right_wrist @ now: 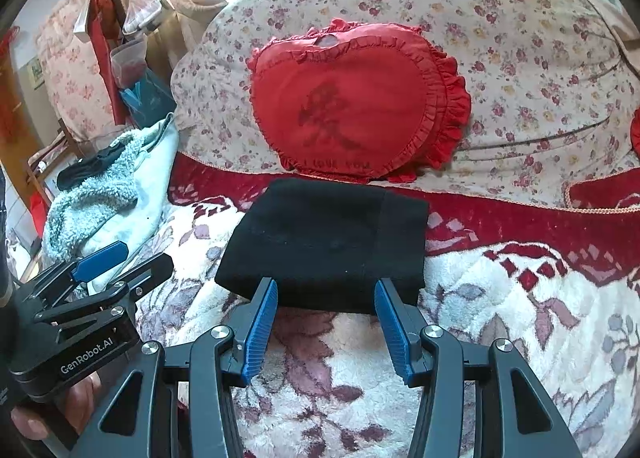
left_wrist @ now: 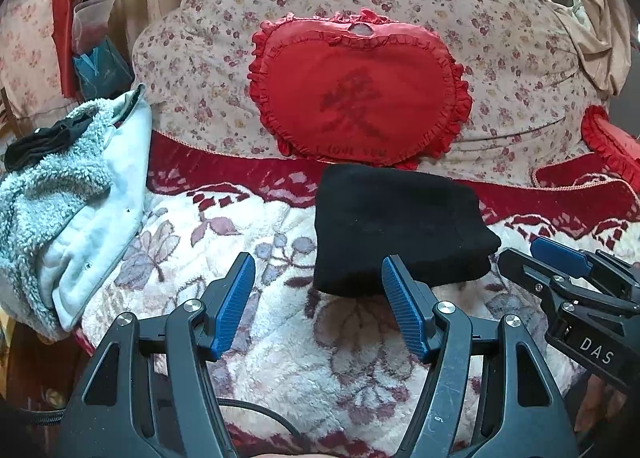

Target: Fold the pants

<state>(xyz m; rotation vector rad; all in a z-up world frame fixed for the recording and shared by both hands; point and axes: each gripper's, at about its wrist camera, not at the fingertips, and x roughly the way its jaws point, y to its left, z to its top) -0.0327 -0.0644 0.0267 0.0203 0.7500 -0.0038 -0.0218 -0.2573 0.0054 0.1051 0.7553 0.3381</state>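
The black pants [left_wrist: 396, 226] lie folded into a compact rectangle on the fluffy floral blanket [left_wrist: 280, 338], just in front of the red heart pillow; they also show in the right wrist view [right_wrist: 328, 242]. My left gripper [left_wrist: 318, 278] is open and empty, just short of the pants' near left corner. My right gripper [right_wrist: 326, 294] is open and empty, its fingertips at the pants' near edge. The right gripper also shows in the left wrist view [left_wrist: 560, 270], and the left gripper in the right wrist view [right_wrist: 104, 262].
A red heart pillow [left_wrist: 360, 94] leans on a floral quilt [left_wrist: 500, 58] behind the pants. A grey fleece garment [left_wrist: 72, 194] with a black item on top lies at the left. A second red pillow [left_wrist: 612, 142] is at the right edge.
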